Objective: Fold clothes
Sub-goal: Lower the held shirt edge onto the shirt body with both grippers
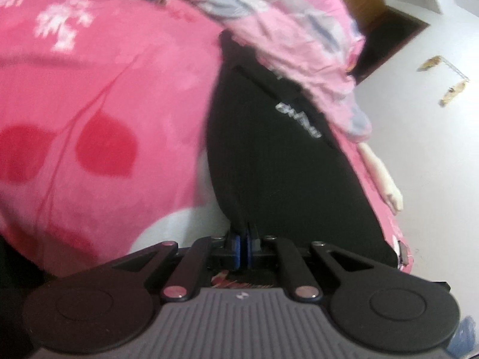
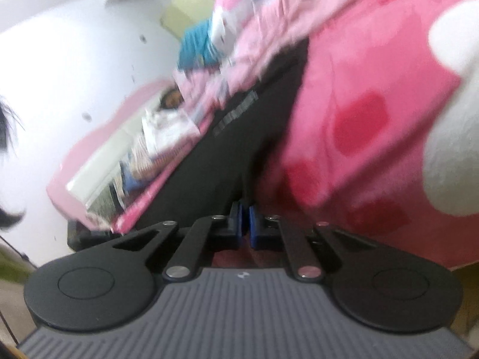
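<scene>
Though blurred, both grippers, left gripper (image 1: pixel 245 240) and right gripper (image 2: pixel 244 221), pinch black garment (image 1: pixel 284 155).

1. The left wrist view looks forward over the left gripper (image 1: pixel 245 240), close above the black fabric garment with grey lettering (image 1: pixel 284 155), which lies on a pink plush blanket with red spots (image 1: pixel 104 104).
2. The right wrist view, tilted and blurred, seems equally close behind the right gripper (image 2: pixel 245 217).
3. Both views share the garment (image 2: pixel 227 155) and blanket (image 2: pixel 359 119).
</scene>
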`<state>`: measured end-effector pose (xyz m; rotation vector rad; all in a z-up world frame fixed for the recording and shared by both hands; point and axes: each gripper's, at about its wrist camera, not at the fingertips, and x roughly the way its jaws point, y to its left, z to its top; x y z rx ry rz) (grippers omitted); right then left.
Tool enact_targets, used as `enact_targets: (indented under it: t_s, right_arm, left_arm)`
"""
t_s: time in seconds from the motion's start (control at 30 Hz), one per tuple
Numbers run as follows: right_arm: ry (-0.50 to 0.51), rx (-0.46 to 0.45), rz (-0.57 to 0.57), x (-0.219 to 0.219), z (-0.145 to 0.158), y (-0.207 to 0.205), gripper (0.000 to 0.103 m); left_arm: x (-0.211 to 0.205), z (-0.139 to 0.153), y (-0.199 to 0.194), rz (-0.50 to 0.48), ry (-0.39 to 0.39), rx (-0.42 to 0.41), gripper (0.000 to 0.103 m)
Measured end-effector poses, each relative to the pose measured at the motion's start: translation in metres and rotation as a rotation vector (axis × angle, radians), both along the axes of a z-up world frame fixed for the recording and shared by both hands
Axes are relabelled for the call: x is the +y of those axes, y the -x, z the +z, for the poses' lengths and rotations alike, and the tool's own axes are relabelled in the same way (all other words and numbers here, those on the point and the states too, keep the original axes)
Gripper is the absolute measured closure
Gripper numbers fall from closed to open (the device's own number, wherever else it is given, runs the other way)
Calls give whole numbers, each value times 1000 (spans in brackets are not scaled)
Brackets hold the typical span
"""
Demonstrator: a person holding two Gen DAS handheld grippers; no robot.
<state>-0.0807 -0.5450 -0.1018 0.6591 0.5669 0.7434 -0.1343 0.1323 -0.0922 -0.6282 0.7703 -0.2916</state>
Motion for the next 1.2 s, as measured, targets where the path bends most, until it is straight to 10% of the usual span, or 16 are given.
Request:
enact_targets:
  t_s: [0.6,1.2]
  right_arm:
    - [-446,-355,-117,33,41,75,100]
    - [-573,-347,-253,37,29,154,100]
  left_arm:
    - [17,83,51,-38,81,-326,99]
    - [57,96,108,15,201,-332,99]
